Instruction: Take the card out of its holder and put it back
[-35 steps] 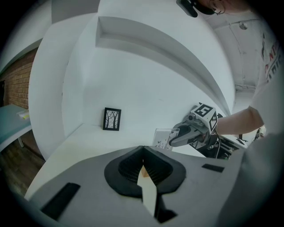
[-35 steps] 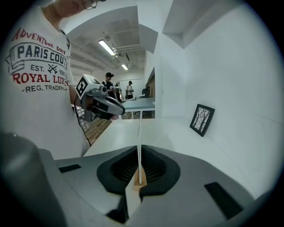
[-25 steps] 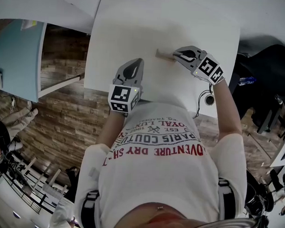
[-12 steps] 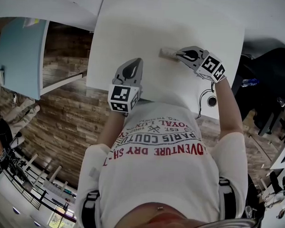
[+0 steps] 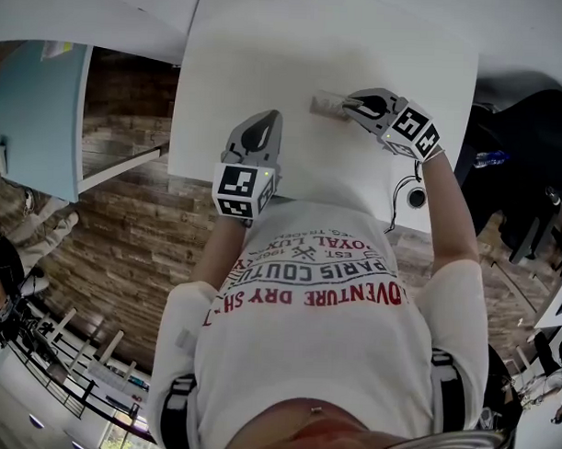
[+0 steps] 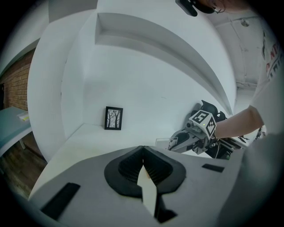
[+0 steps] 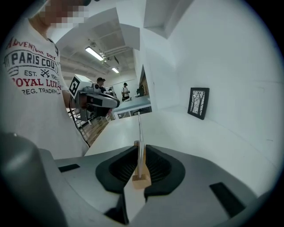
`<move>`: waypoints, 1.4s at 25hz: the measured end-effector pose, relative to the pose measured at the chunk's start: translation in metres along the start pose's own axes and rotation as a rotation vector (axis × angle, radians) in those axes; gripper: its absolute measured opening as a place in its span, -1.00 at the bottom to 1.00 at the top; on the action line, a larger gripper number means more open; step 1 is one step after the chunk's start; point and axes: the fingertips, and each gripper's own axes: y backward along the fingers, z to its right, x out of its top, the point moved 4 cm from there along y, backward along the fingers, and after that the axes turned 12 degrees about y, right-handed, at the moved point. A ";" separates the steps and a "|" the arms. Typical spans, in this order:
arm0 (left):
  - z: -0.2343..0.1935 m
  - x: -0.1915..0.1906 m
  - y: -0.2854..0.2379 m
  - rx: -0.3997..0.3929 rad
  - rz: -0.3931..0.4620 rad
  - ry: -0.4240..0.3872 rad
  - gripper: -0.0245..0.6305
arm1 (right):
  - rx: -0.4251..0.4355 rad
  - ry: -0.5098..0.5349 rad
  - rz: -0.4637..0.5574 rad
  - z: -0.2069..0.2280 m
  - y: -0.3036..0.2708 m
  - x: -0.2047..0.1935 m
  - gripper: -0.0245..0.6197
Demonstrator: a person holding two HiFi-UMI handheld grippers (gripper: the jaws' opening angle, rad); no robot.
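Observation:
A clear card (image 7: 139,133) stands upright in a small wooden holder (image 7: 141,179) on the white table (image 5: 268,62). My right gripper (image 7: 140,148) has its pads against the card's two faces, just above the holder, and its jaws are opening. In the head view the holder (image 5: 327,105) sits at the table's middle right with the right gripper (image 5: 351,105) reaching it from the right. My left gripper (image 5: 256,135) rests near the table's front edge, shut and empty. From the left gripper view (image 6: 143,148) the card (image 6: 162,142) shows beyond, at the right gripper (image 6: 177,142).
A small black-framed tree picture (image 6: 114,118) leans against the back wall (image 7: 198,103). A black cable with a round part (image 5: 413,196) hangs at the table's right front corner. A pale blue desk (image 5: 36,109) stands to the left over wood flooring.
Almost nothing differs apart from a slight shift of the head view. The right gripper stays at the card and holder. The left gripper has not moved.

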 end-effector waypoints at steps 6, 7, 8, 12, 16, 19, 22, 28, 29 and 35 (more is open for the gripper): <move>0.007 0.007 -0.002 -0.028 0.017 -0.023 -0.85 | -0.047 -0.008 0.031 0.001 0.008 0.009 -0.34; 0.009 0.008 -0.002 -0.033 0.019 -0.025 -0.85 | -0.061 -0.009 0.037 0.001 0.011 0.012 -0.34; 0.010 0.009 -0.002 -0.039 0.022 -0.027 -0.85 | -0.077 -0.013 0.045 0.002 0.015 0.016 -0.34; 0.015 0.015 -0.001 -0.067 0.035 -0.038 -0.85 | -0.170 -0.035 0.090 0.002 0.032 0.032 -0.34; 0.021 0.022 -0.002 -0.108 0.053 -0.055 -0.85 | -0.346 -0.059 0.152 -0.003 0.053 0.050 -0.56; 0.029 0.028 -0.005 -0.141 0.065 -0.069 -0.85 | -0.512 -0.086 0.187 -0.011 0.071 0.056 -0.75; 0.037 0.032 -0.006 -0.171 0.075 -0.082 -0.85 | -0.653 -0.124 0.203 -0.023 0.082 0.056 -0.81; 0.050 0.039 -0.007 -0.214 0.090 -0.102 -0.85 | -0.857 -0.224 0.177 -0.045 0.093 0.045 -0.84; 0.050 0.040 -0.007 -0.214 0.092 -0.106 -0.85 | -0.891 -0.237 0.171 -0.047 0.094 0.043 -0.84; 0.049 0.043 -0.009 -0.185 0.095 -0.153 -0.85 | -1.061 -0.296 0.117 -0.052 0.098 0.040 -0.85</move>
